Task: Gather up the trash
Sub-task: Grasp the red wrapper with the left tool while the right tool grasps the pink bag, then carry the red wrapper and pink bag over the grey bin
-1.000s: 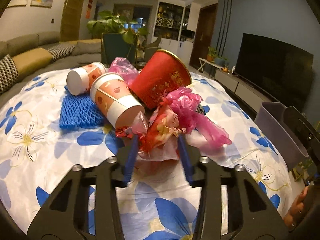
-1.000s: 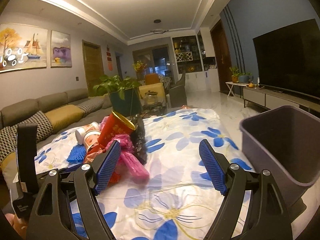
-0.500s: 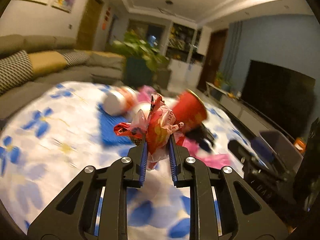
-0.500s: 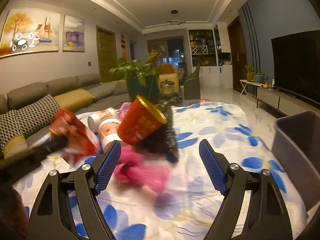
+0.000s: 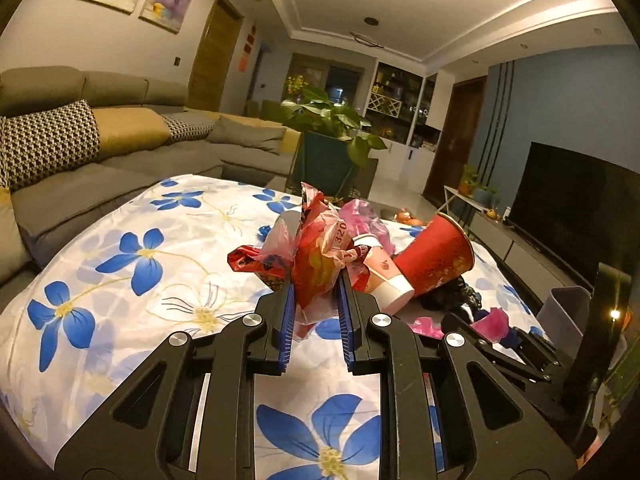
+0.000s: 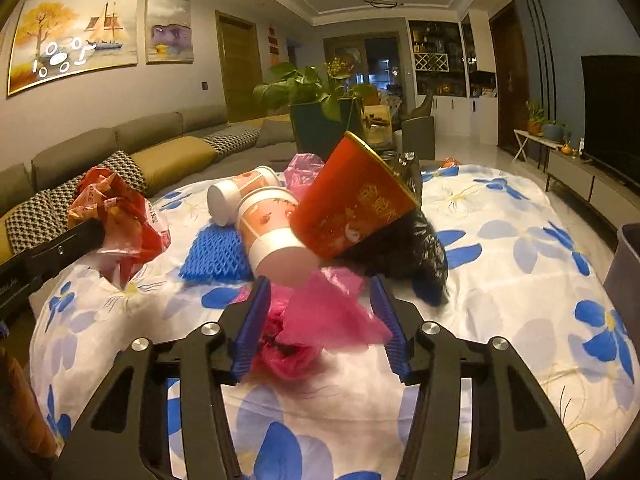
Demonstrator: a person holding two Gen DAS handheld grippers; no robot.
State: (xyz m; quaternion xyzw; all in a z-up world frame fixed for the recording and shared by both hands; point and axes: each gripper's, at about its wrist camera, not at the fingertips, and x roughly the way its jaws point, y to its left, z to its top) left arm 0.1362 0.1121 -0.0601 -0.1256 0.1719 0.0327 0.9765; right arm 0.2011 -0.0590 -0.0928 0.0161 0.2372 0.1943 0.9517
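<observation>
My left gripper (image 5: pixel 316 292) is shut on a crumpled red wrapper (image 5: pixel 316 256), held up off the flowered tablecloth (image 5: pixel 132 264). The right wrist view shows that wrapper (image 6: pixel 116 220) at the left, apart from the pile. My right gripper (image 6: pixel 320 284) is open and low over the cloth, with a pink plastic bag (image 6: pixel 320 316) lying between its blue pads. Just beyond it are a red paper cup (image 6: pixel 356 208), two white-and-orange paper cups (image 6: pixel 272 232), a blue foam net (image 6: pixel 216 256) and a black bag (image 6: pixel 412 252).
A grey bin (image 6: pixel 624 264) stands off the table's right edge, also visible as the bin (image 5: pixel 568 312) in the left wrist view. A sofa (image 5: pixel 100 152) runs along the left and a potted plant (image 6: pixel 316 92) stands behind the table. A TV (image 5: pixel 580 208) is on the right wall.
My left gripper closed on the red wrapper and lifted it left, away from the pile. My right gripper moved forward and down until its fingers straddle the pink bag.
</observation>
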